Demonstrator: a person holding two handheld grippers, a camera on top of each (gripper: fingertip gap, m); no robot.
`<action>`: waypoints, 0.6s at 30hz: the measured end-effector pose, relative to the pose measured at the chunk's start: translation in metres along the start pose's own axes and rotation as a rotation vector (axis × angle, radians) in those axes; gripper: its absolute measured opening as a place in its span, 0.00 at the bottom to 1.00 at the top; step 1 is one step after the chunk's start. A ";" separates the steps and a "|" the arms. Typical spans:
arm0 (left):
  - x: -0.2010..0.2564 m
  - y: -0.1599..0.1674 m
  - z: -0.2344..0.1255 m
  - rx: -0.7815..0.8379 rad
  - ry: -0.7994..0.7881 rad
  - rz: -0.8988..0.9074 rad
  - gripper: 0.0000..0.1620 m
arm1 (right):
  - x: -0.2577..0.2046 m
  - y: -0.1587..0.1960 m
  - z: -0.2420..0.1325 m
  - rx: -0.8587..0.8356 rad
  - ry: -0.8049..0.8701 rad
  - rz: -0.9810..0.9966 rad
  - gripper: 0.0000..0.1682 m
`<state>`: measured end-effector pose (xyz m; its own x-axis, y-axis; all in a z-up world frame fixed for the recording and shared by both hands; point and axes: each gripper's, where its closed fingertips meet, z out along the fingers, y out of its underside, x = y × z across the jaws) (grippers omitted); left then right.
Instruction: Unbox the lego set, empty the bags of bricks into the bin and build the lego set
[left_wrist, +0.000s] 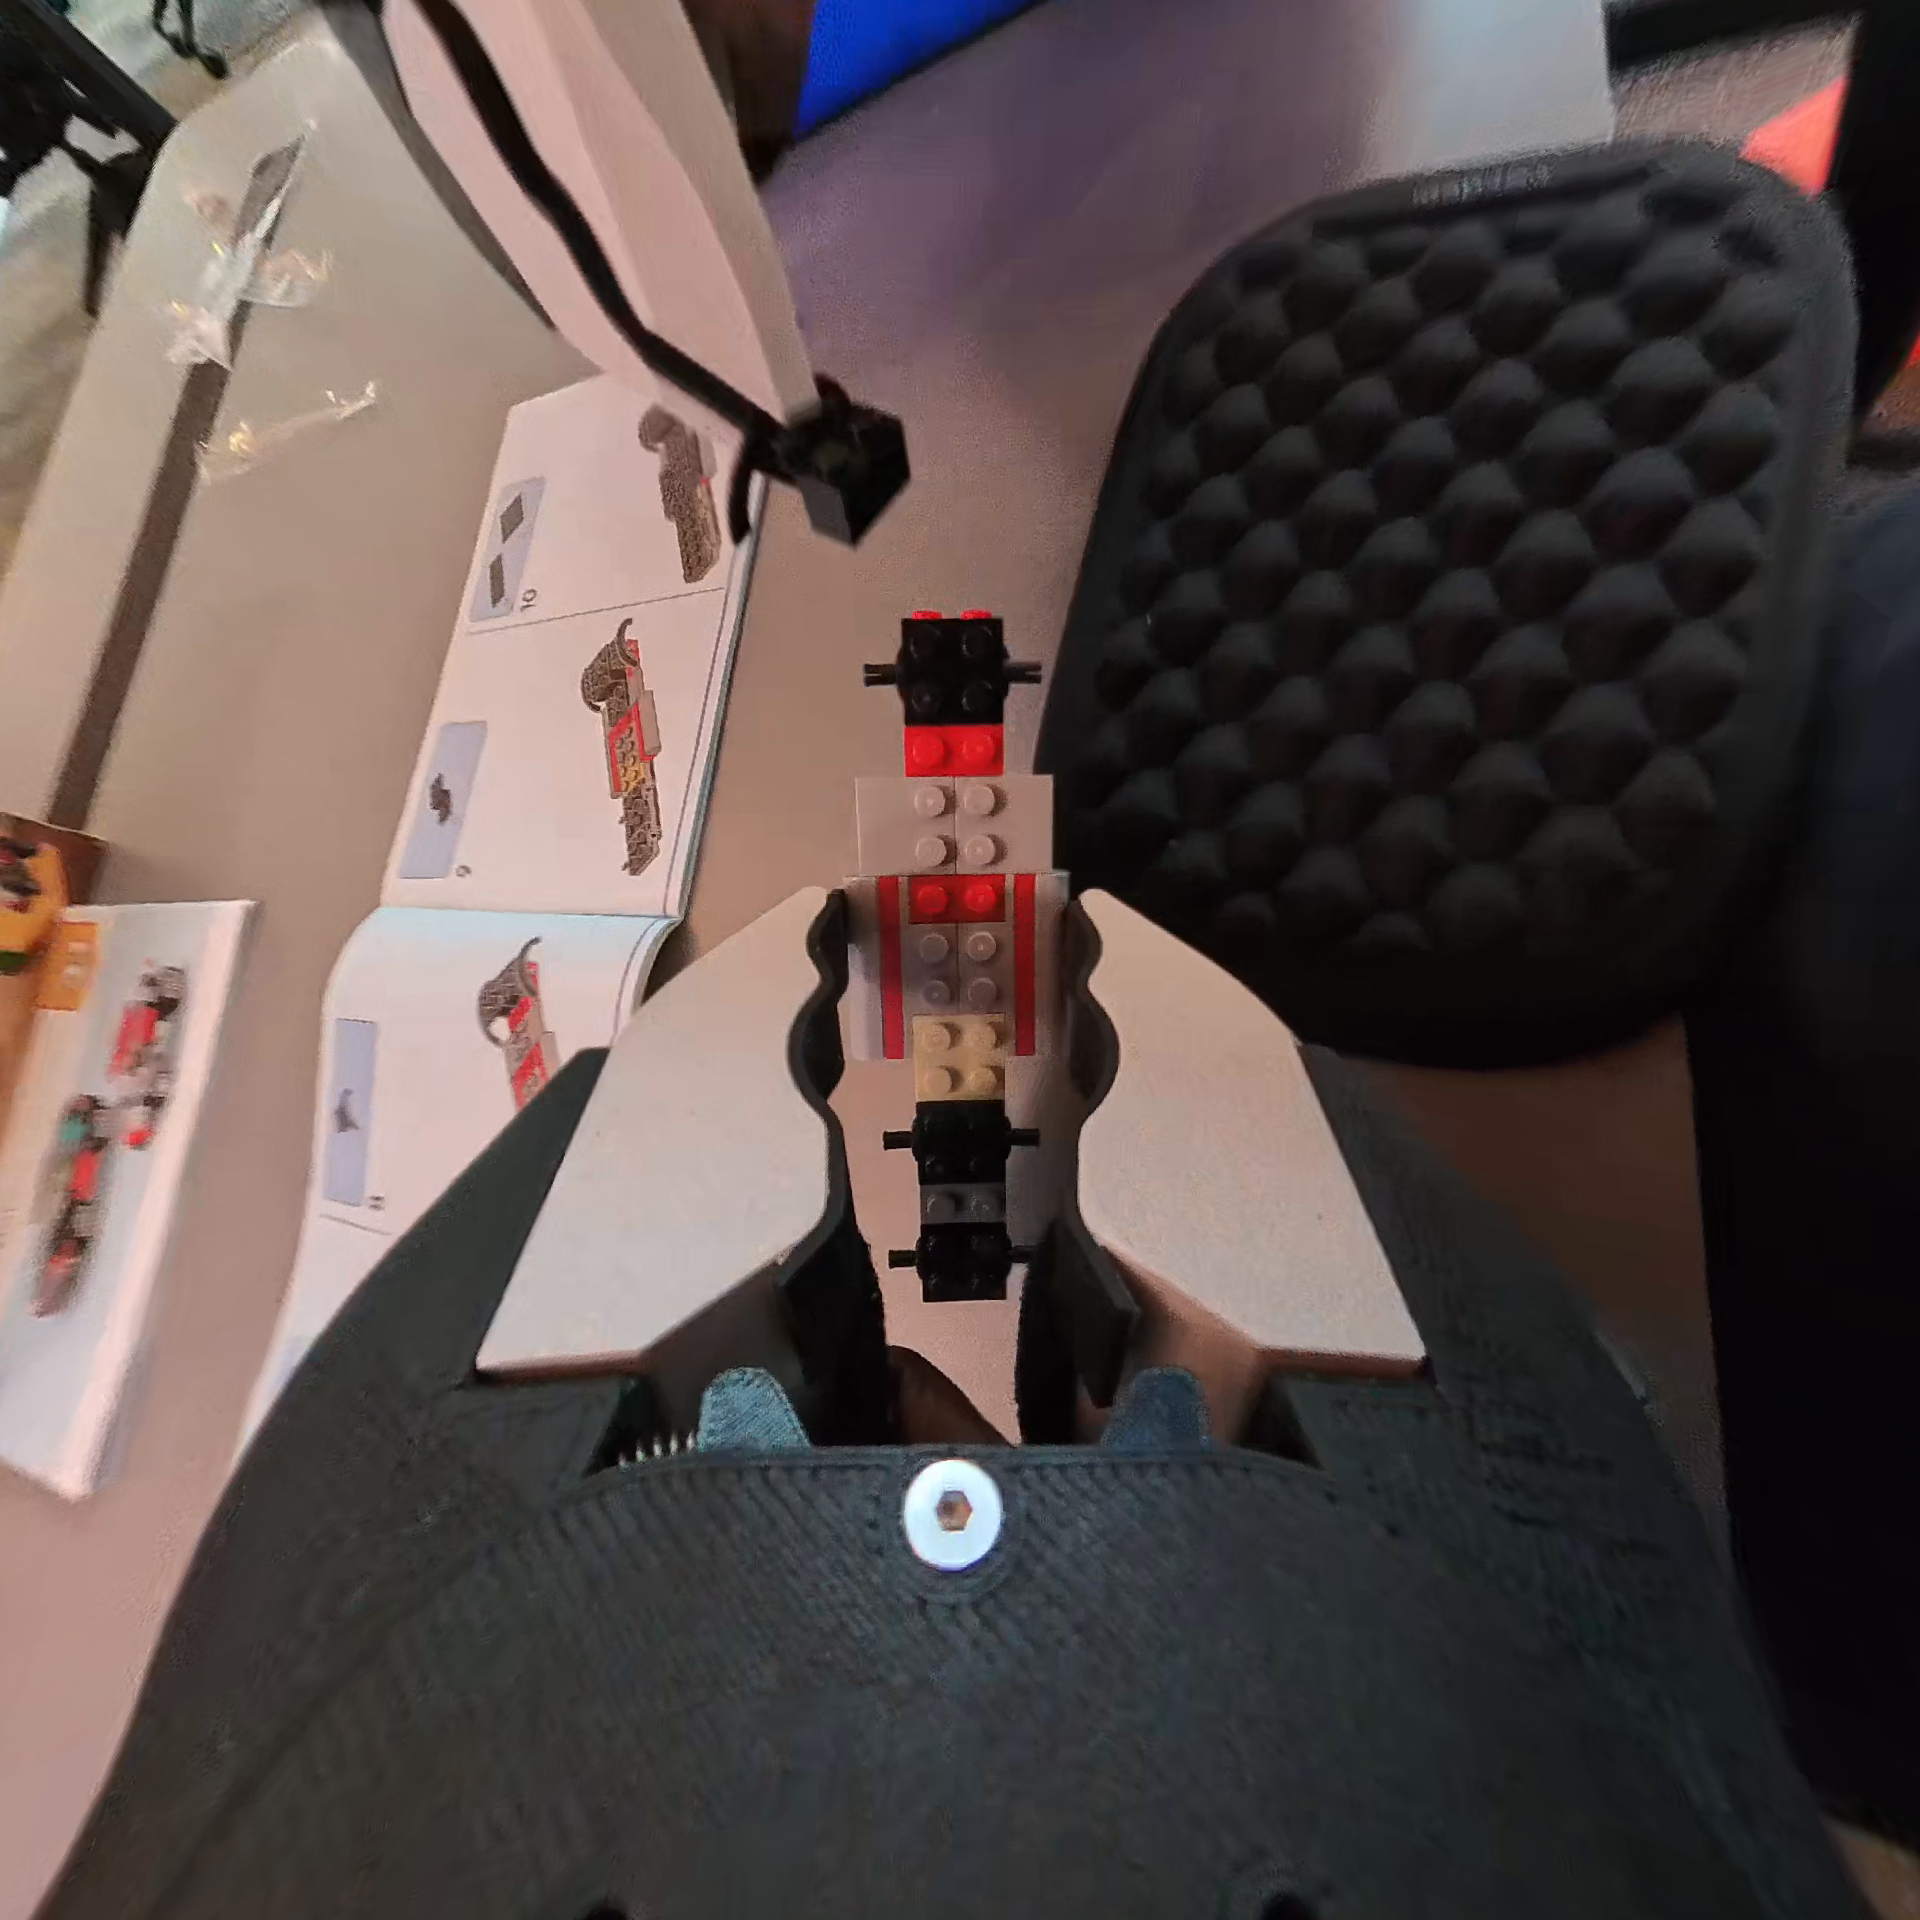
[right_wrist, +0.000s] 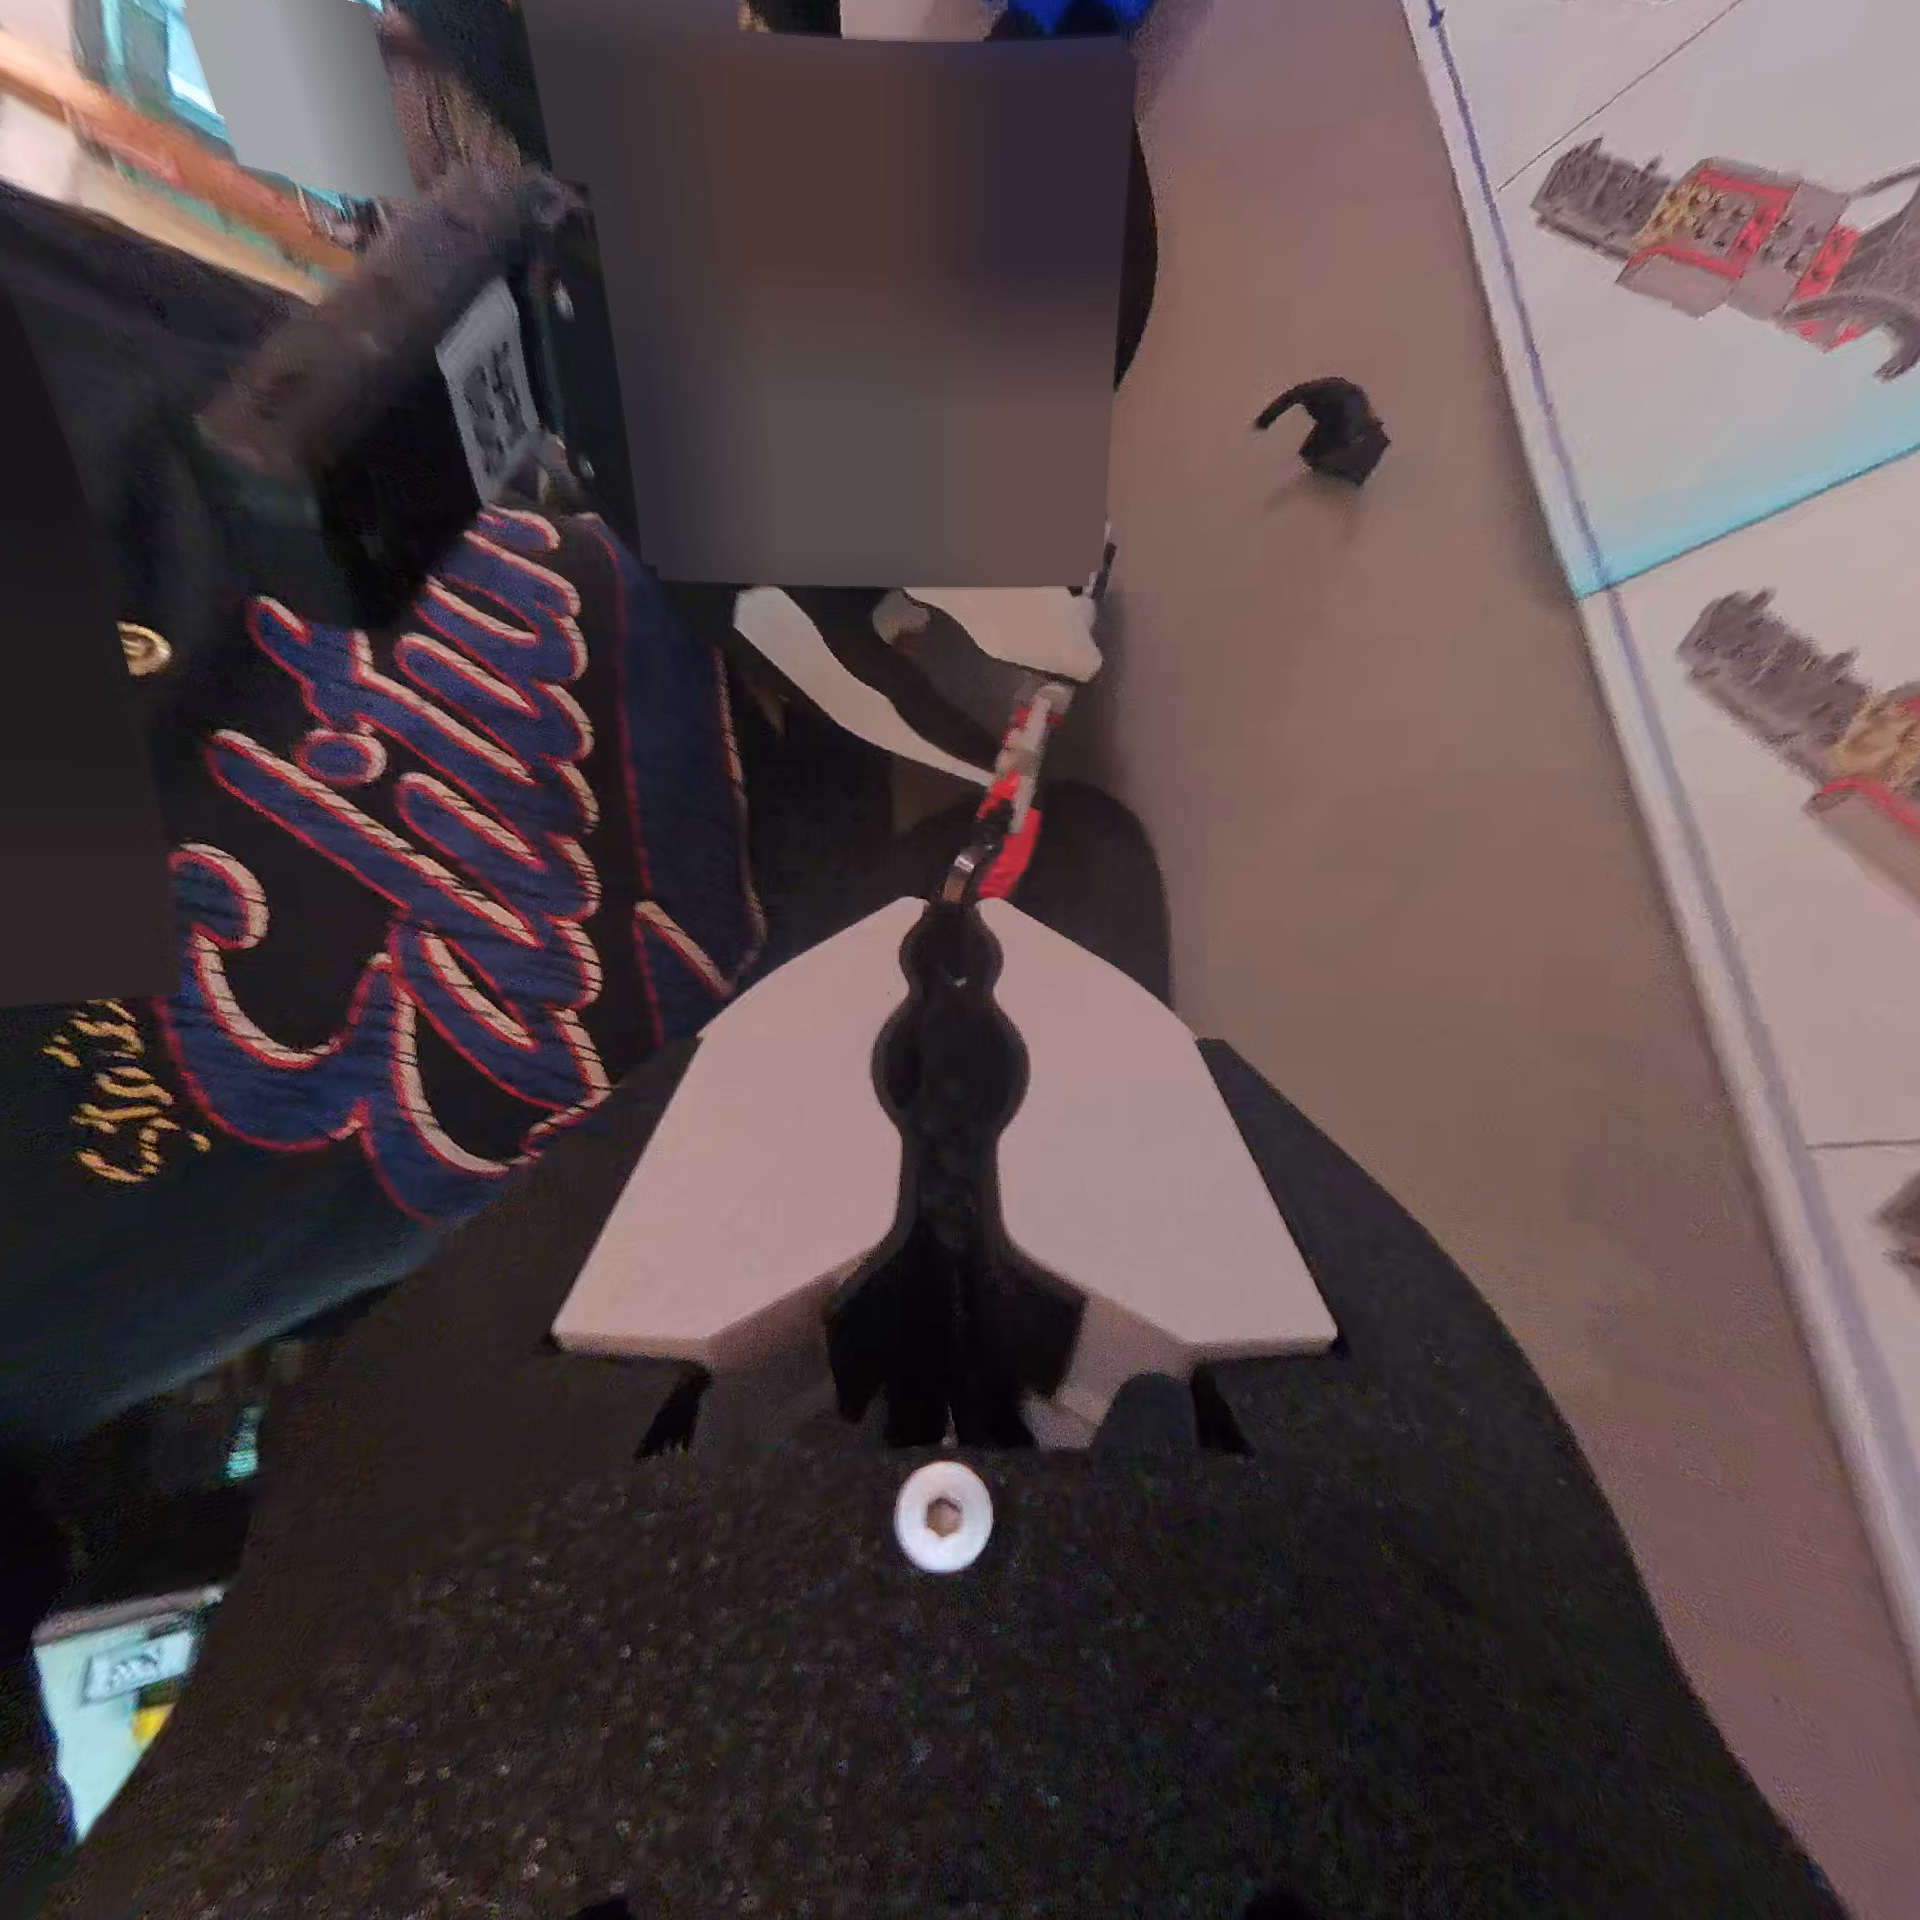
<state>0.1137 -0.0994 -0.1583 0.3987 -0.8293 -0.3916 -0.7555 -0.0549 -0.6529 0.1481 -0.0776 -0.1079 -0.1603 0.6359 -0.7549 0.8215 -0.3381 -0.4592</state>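
In the left wrist view my left gripper (left_wrist: 956, 935) is shut on the long lego build (left_wrist: 956, 831). The build is made of grey, red, tan and black plates with black axle pins, and both pads press on its wide grey section. It also shows edge-on in the right wrist view (right_wrist: 1023, 769), held off the table. My right gripper (right_wrist: 956, 909) is shut on a small black brick (right_wrist: 961, 883). In the left wrist view that gripper (left_wrist: 800, 416) comes in from the top and holds the black brick (left_wrist: 842, 468) just above the build's far end, not touching it.
An open instruction booklet (left_wrist: 582, 644) lies on the beige table (left_wrist: 312, 727), and also shows in the right wrist view (right_wrist: 1714, 416). A loose black curved piece (right_wrist: 1330, 426) lies beside it. A black dimpled cushion (left_wrist: 1455, 582) sits right. Empty clear bags (left_wrist: 249, 260) lie far left. A person's dark jacket (right_wrist: 416, 831) is close.
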 end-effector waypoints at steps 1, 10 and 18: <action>0.002 0.001 0.000 -0.039 -0.021 0.049 0.25 | -0.006 0.003 0.002 0.014 -0.003 0.018 0.03; 0.021 -0.010 -0.001 -0.165 0.006 0.262 0.25 | -0.007 0.024 0.025 -0.092 0.110 0.036 0.03; 0.030 -0.019 -0.002 -0.158 -0.002 0.333 0.25 | -0.005 0.036 0.029 -0.201 0.203 -0.119 0.03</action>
<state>0.1389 -0.1239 -0.1562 0.1187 -0.8151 -0.5671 -0.9147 0.1324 -0.3818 0.1627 -0.1131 -0.1342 -0.1655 0.7953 -0.5832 0.8984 -0.1224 -0.4218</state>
